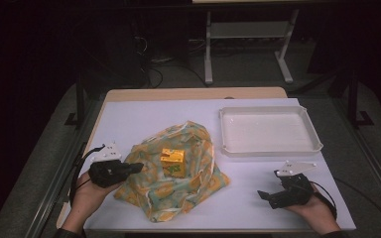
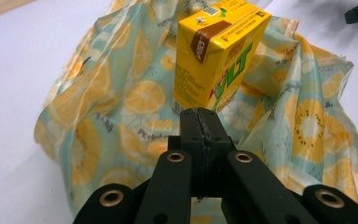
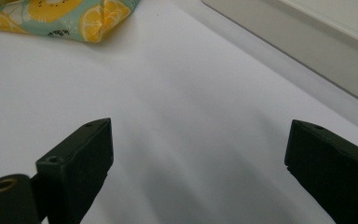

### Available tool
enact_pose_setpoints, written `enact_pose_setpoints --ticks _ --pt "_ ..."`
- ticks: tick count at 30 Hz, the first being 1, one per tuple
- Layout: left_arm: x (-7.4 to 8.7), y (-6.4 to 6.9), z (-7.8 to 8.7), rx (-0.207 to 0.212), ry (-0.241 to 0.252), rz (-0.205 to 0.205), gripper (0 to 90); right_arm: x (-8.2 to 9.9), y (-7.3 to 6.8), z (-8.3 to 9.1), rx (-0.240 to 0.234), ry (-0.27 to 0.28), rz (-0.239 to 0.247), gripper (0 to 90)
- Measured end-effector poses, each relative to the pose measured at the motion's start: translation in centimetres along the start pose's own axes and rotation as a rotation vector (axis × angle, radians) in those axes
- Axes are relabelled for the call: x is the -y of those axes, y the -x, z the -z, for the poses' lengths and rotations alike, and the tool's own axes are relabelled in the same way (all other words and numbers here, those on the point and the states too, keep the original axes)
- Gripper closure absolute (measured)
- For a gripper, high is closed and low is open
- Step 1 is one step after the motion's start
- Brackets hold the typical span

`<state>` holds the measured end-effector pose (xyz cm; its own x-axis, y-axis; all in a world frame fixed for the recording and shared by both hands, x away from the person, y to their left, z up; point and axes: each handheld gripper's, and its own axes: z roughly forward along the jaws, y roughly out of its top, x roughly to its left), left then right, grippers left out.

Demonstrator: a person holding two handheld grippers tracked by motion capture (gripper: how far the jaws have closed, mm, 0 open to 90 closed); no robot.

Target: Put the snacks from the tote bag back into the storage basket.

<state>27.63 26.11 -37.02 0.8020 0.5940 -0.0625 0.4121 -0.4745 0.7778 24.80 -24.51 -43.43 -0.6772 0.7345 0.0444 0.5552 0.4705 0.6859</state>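
Observation:
A yellow juice carton (image 1: 172, 162) stands upright in the middle of a crumpled cloth (image 1: 178, 193) printed with lemons and kiwis on pale green. My left gripper (image 1: 138, 167) reaches over the cloth's left edge, pointing at the carton. In the left gripper view its jaws are pressed together, and the left gripper (image 2: 199, 119) stops just short of the carton (image 2: 216, 56). No fold of the cloth (image 2: 121, 102) shows between them. My right gripper (image 1: 264, 196) rests on the bare table to the right of the cloth. That right gripper (image 3: 198, 158) stands wide open with nothing in it.
A white tray (image 1: 270, 148) sits at the back right, and its near wall (image 3: 307, 42) shows ahead of the right gripper. A corner of the cloth (image 3: 74, 16) lies beyond the right jaws. White table surface (image 1: 129, 119) spreads behind the cloth. The table's front edge runs close to both hands.

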Motion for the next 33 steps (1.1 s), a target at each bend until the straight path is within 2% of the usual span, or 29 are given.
enact_pose_setpoints --ticks 15,22,31,33 --pt "-1.3 0.2 -1.7 0.021 -0.001 -0.012 89.7 0.0 0.1 0.0 0.0 0.004 0.001 7.4" --pt "-1.7 0.1 -3.0 0.033 -0.028 -0.028 89.7 0.0 0.1 0.1 0.002 0.006 0.005 7.4" --pt "-2.0 0.3 -4.2 0.04 -0.042 -0.018 89.7 0.0 0.0 0.1 0.001 0.006 -0.004 7.4" --pt "-2.1 0.2 -4.3 0.042 -0.052 -0.032 89.7 0.0 0.0 0.1 0.0 0.006 -0.006 7.4"
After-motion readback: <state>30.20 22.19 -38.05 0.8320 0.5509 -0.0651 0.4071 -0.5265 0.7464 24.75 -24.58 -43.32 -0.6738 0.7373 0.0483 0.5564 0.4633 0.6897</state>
